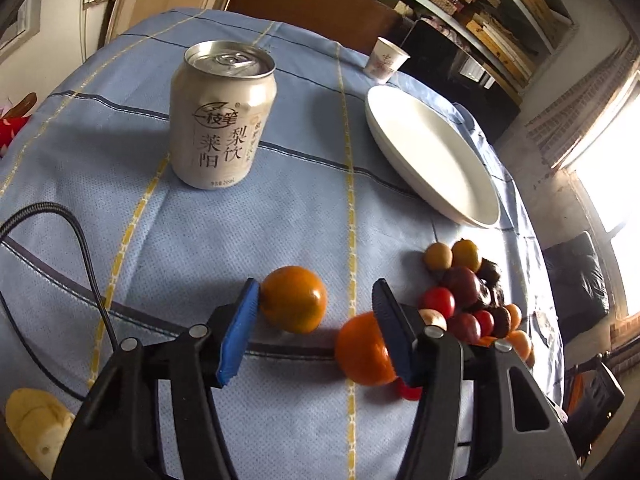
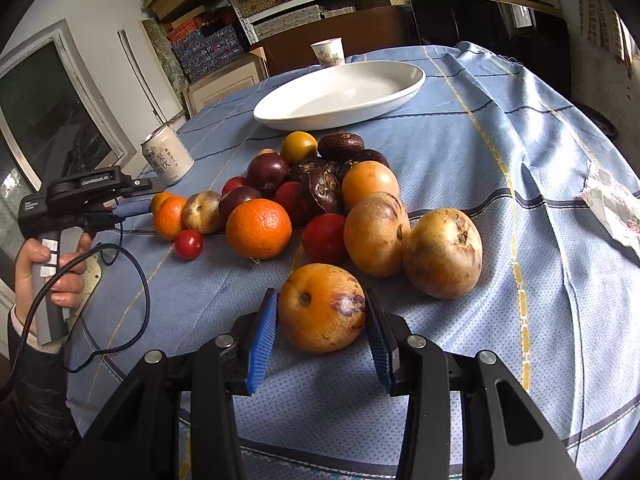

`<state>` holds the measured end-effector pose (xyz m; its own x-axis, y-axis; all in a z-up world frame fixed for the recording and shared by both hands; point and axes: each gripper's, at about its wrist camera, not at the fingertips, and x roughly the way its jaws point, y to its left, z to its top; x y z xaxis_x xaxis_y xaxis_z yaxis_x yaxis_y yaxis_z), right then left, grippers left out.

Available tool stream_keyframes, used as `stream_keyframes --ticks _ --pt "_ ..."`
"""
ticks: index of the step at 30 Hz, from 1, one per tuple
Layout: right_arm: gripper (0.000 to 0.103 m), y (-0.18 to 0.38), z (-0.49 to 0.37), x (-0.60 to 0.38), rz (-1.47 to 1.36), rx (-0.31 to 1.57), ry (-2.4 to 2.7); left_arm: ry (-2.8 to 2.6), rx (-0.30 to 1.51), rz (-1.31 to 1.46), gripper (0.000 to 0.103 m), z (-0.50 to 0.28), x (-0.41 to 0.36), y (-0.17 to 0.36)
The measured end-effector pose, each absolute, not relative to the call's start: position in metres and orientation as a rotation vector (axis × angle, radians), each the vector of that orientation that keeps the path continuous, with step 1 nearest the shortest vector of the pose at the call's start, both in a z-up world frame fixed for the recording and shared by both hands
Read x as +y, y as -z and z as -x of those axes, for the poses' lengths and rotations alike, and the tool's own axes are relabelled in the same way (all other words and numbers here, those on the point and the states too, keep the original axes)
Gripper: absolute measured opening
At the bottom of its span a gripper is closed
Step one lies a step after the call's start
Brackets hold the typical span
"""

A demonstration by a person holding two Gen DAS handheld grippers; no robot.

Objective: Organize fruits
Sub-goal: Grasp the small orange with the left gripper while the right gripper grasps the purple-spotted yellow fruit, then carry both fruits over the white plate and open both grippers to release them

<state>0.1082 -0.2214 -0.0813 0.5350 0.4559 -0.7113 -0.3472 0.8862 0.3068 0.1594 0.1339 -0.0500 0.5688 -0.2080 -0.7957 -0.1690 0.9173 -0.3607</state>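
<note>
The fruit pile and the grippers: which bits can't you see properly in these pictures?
- Left wrist view: the left gripper finger covers part of an orange and most of a small red fruit.
- Left wrist view: a pale yellowish thing is cut by the lower-left edge.
- Right wrist view: whether the right gripper actually squeezes the spotted orange fruit.

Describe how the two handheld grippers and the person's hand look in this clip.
Both grippers, the left gripper and the right gripper, have black plastic linkages with silver pivot bolts and ribbed blue fingers. A black braided cable runs from the left unit, whose grey handle carries white tape strips. The bare hand shows a dark sleeve over a white cuff.
</note>
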Motion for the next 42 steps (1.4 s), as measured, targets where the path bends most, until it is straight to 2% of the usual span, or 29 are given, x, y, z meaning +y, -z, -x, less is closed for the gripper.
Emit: stream_keyframes --ticks 7,15,22,24,30,32,33,34,39,42 --pt "0.043 0.082 -0.109 -0.223 -0.147 0.887 -0.488 -0.013 1.022 0.473 0.056 -0.166 0.139 0.062" --pt "0.043 0.083 -0.109 -0.224 -0.157 0.886 -0.493 -0.041 1.037 0.386 0.041 -0.160 0.126 0.067" --pt "0.043 0.077 -0.109 -0.229 -0.169 0.888 -0.531 -0.052 0.981 0.262 0.040 -0.148 0.112 0.048" --pt "0.043 0.076 -0.108 -0.230 -0.163 0.882 -0.526 -0.053 0.978 0.222 0.032 -0.150 0.109 0.045" --pt "0.043 0.079 -0.109 -0.230 -0.170 0.894 -0.529 -0.081 0.976 0.188 0.032 -0.155 0.107 0.045" --pt "0.043 0.079 -0.109 -0.230 -0.170 0.893 -0.532 -0.081 0.985 0.196 0.039 -0.158 0.108 0.046" --pt "0.043 0.079 -0.109 -0.230 -0.170 0.893 -0.534 -0.070 1.008 0.215 0.047 -0.160 0.109 0.050" --pt "0.043 0.079 -0.108 -0.230 -0.171 0.893 -0.534 -0.064 1.016 0.240 0.048 -0.162 0.110 0.054" --pt "0.043 0.080 -0.109 -0.230 -0.169 0.898 -0.538 -0.066 1.008 0.262 0.046 -0.166 0.113 0.059" --pt "0.043 0.077 -0.109 -0.231 -0.173 0.893 -0.543 -0.076 1.007 0.238 0.039 -0.166 0.112 0.059"
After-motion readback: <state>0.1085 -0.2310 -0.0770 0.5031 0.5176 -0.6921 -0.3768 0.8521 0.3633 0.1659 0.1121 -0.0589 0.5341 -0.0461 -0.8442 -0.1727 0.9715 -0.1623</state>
